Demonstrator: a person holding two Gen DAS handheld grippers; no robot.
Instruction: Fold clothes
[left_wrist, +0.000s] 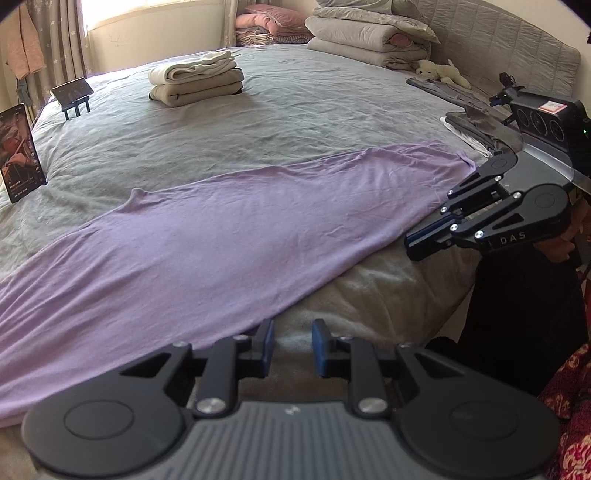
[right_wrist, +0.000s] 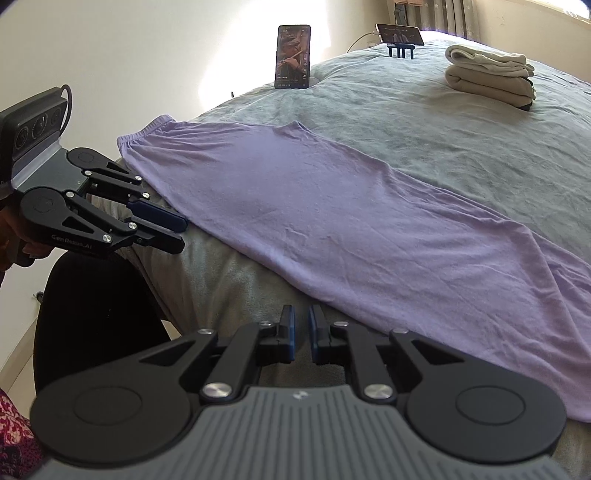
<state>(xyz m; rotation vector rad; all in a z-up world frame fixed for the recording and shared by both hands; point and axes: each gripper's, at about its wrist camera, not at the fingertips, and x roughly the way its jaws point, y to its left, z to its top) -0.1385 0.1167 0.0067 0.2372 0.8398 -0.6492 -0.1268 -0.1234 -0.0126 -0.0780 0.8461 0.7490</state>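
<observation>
A lavender garment (left_wrist: 221, 236) (right_wrist: 332, 221) lies spread flat along the front edge of the grey bed (left_wrist: 295, 110), with its elastic waistband at the left end in the right wrist view. My left gripper (left_wrist: 291, 345) (right_wrist: 181, 232) hovers over the bed's front side at the garment's near hem. It is open, with only bedding showing between its fingers. My right gripper (right_wrist: 300, 334) (left_wrist: 417, 245) is just off the near hem further along the same edge. Its jaws stand a narrow gap apart, with no cloth between them.
A folded beige stack (left_wrist: 195, 79) (right_wrist: 487, 79) sits far back on the bed. Two phones on stands (left_wrist: 20, 151) (right_wrist: 399, 35) stand at the far side. Quilts and pillows (left_wrist: 369, 37), a plush toy (left_wrist: 443, 72) and grey clothes (left_wrist: 476, 125) lie by the headboard. A person's dark trouser leg (right_wrist: 92, 314) is beside the bed.
</observation>
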